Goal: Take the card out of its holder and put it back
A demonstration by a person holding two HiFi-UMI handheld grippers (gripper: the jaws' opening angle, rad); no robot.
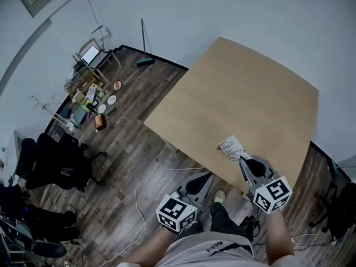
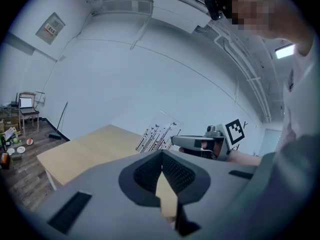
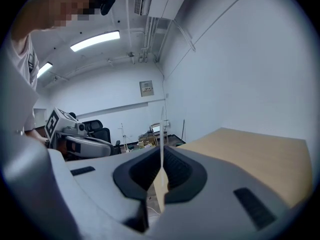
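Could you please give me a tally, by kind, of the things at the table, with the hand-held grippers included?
table: 1
card: 1
hand-held grippers: 2, the left hand-held gripper shut with nothing in it, and the right hand-held gripper shut on the card
Total: 4

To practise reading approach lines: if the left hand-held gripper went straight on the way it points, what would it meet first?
Probably the card held by the right hand-held gripper; depth is unclear.
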